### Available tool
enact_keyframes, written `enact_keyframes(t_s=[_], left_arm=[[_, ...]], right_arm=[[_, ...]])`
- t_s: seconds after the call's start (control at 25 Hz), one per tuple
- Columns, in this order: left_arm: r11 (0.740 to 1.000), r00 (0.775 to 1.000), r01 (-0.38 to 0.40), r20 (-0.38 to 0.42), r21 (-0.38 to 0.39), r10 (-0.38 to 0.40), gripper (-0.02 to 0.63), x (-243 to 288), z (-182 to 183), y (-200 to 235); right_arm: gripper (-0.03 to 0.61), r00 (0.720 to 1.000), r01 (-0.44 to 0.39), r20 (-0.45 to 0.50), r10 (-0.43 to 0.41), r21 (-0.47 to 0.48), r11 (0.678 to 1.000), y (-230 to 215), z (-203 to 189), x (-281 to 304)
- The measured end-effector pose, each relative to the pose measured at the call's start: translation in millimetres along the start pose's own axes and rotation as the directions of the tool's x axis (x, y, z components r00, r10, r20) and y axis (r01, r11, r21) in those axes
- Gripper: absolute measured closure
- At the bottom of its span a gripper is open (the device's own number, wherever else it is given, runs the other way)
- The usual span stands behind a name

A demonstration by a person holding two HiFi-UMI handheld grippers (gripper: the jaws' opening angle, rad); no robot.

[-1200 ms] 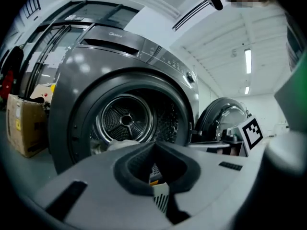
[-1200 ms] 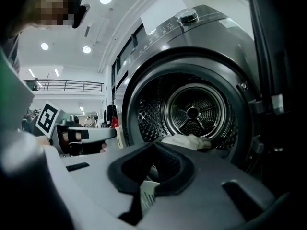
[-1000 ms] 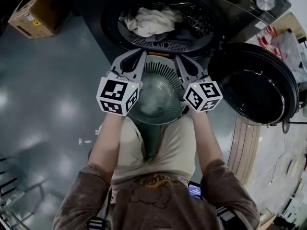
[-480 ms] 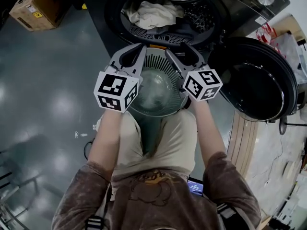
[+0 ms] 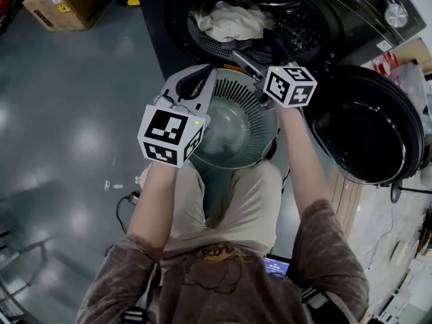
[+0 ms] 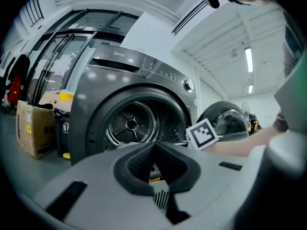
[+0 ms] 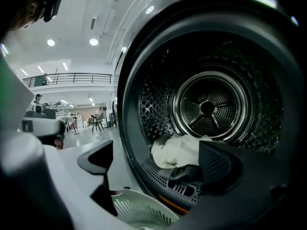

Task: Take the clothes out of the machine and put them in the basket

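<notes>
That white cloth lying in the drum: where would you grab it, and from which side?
Pinch the raised, bunched folds on top of the white cloth, coming straight in through the drum's open mouth. It lies crumpled near the front lip on a dark garment, so the folds stick up for jaws to close on. The right gripper, jaws opening with nothing between them, faces it.

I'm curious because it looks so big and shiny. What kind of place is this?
Probably a workshop hall, not a home: a laundry machine and basket, a cardboard box on shiny grey floor, a railed upper walkway.
</notes>
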State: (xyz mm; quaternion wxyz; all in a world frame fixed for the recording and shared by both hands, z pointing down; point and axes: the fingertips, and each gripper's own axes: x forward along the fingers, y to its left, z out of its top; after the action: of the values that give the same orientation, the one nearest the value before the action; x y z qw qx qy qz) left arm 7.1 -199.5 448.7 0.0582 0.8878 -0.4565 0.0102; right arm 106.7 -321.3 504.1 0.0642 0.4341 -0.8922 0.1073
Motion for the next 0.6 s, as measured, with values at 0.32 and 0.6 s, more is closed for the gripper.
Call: enact_keyframes(t_s=[0.32, 0.6], left_arm=[[1.0, 0.999, -0.007, -0.054, 0.017, 0.008, 0.611, 6, -14, 8], [1.0, 0.993, 0.008, -0.12, -0.017, -0.01, 0.611, 17, -31, 15]], right_arm=[[0.011, 0.993, 0.062, -0.096, -0.062, -0.012, 0.998, -37, -12, 82], [0.012, 0.959, 0.094, -0.256, -0.119, -0.109, 0.99, -57, -40, 131]])
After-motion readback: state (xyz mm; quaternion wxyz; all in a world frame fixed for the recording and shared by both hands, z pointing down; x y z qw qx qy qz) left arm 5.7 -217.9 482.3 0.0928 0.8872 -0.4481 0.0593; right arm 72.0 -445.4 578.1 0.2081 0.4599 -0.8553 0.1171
